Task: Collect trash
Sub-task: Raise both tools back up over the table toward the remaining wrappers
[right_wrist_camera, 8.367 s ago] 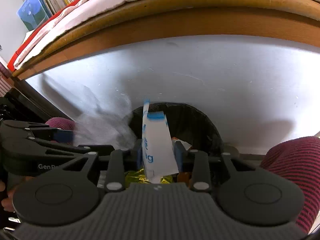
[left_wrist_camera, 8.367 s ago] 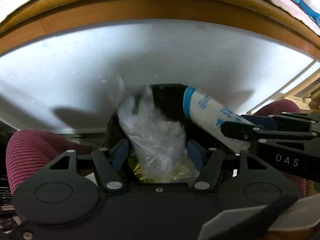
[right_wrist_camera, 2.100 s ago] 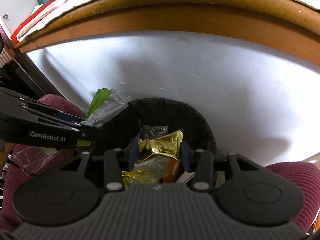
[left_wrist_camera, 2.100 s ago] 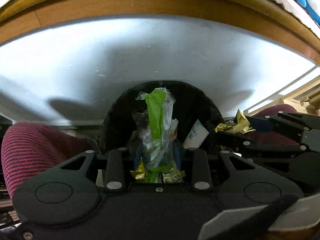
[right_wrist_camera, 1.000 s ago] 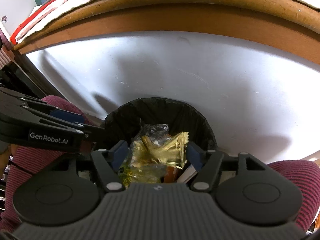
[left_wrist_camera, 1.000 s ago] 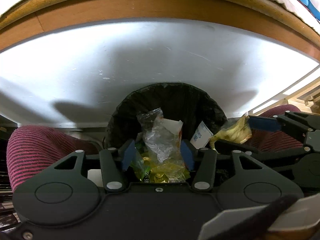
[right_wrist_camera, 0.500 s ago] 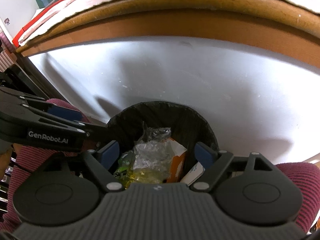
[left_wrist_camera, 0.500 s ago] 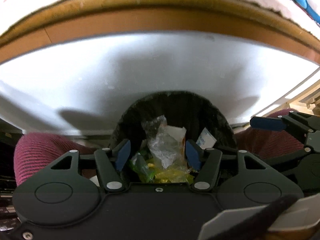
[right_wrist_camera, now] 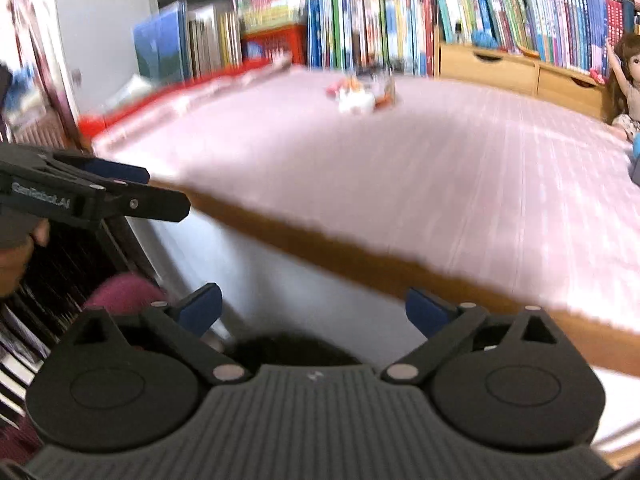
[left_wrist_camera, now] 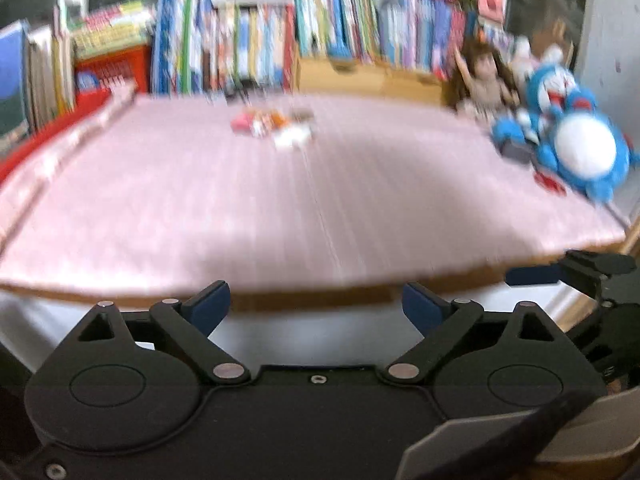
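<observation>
A small heap of wrappers (left_wrist_camera: 276, 126) lies far back on the pink table mat (left_wrist_camera: 304, 200); the right wrist view shows the same wrappers (right_wrist_camera: 360, 94) on the mat (right_wrist_camera: 440, 168). My left gripper (left_wrist_camera: 316, 306) hangs in front of the table's wooden edge, its jaws opening wide with nothing between them. My right gripper (right_wrist_camera: 314, 306) is also opening, empty. Just the dark top of the black trash bin (right_wrist_camera: 288, 346) shows under the right gripper. Both views are blurred by motion.
Books (left_wrist_camera: 320, 32) line the back of the table, with a wooden drawer box (right_wrist_camera: 516, 68). A doll (left_wrist_camera: 484, 80) and a blue plush toy (left_wrist_camera: 576, 140) sit at the right. The table's wooden edge (right_wrist_camera: 320, 248) and white panel are close ahead. A red-striped knee (right_wrist_camera: 120, 292) shows below left.
Both grippers rose from over the bin to table height and tilted up. Their jaws spread wider. The bin and its trash dropped out of the left view.
</observation>
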